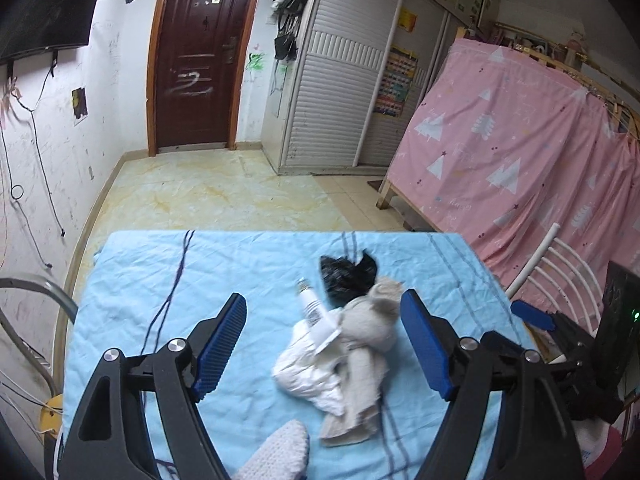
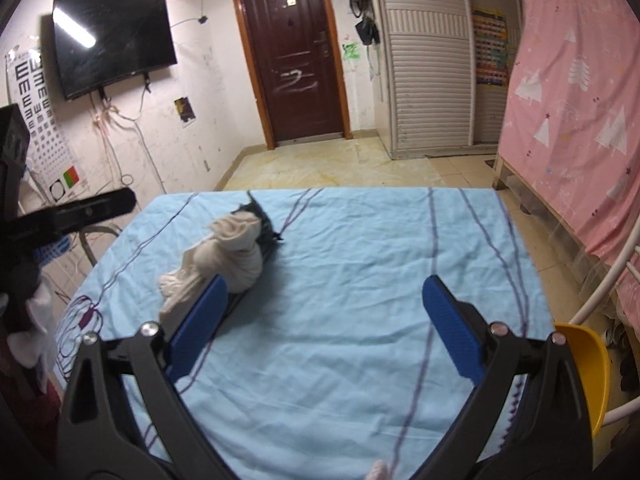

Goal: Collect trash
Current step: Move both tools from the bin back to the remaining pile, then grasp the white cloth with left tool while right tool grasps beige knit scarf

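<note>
A heap of trash lies on the table's light blue cloth point(image 1: 160, 272): crumpled white paper point(image 1: 308, 376), a beige rag point(image 1: 372, 328), a small white tube point(image 1: 314, 308) and a crumpled black bag point(image 1: 348, 280). My left gripper point(image 1: 324, 340) is open, its blue fingers either side of the heap, just above it. In the right wrist view the beige rag point(image 2: 228, 256) and black bag point(image 2: 260, 216) lie left of centre on the cloth point(image 2: 360, 300). My right gripper point(image 2: 324, 320) is open and empty, its left finger point(image 2: 200, 320) close to the rag.
A white metal chair point(image 1: 560, 272) and a pink curtained bunk point(image 1: 520, 140) stand right of the table. A yellow chair point(image 2: 584, 364) is at the table's right side. A wall TV point(image 2: 112, 44), hanging cables, a brown door point(image 2: 296, 60) and wardrobe point(image 2: 428, 60) line the room.
</note>
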`<state>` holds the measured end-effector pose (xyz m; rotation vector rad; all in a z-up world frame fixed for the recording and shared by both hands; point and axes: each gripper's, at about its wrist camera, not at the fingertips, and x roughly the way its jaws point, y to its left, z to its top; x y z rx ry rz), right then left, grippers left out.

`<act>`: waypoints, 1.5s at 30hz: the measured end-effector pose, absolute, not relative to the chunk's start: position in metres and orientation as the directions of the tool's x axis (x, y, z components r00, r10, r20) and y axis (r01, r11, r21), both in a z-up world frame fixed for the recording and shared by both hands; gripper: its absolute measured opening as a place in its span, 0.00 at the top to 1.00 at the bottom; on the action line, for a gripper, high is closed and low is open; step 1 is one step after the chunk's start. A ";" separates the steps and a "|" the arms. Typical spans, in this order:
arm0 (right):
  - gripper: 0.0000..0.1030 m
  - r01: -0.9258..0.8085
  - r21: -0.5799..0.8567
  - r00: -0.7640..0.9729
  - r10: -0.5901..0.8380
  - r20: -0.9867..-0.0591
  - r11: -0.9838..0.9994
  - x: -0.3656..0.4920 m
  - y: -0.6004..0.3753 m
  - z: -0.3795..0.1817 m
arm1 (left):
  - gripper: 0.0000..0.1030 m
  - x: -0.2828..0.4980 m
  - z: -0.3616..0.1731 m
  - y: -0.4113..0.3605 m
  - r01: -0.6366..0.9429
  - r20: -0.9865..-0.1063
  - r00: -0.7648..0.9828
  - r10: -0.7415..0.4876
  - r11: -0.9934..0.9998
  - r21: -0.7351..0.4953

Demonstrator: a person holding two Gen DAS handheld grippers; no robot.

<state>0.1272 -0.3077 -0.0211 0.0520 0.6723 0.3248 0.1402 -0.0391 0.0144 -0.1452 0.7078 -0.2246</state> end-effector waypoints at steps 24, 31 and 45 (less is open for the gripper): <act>0.27 -0.390 0.256 0.555 0.448 -0.701 0.884 0.192 -0.218 -0.054 | 0.26 0.143 -0.049 0.000 0.208 -0.727 0.647 -0.231 0.970 -0.124; 0.43 -0.393 0.273 0.525 0.458 -0.718 0.878 0.197 -0.213 -0.060 | 0.25 0.150 -0.052 -0.016 0.260 -0.736 0.626 -0.258 0.959 -0.115; 0.43 -0.344 0.294 0.609 0.450 -0.653 0.892 0.166 -0.277 -0.034 | 0.25 0.165 -0.059 -0.066 0.339 -0.778 0.562 -0.281 0.936 -0.093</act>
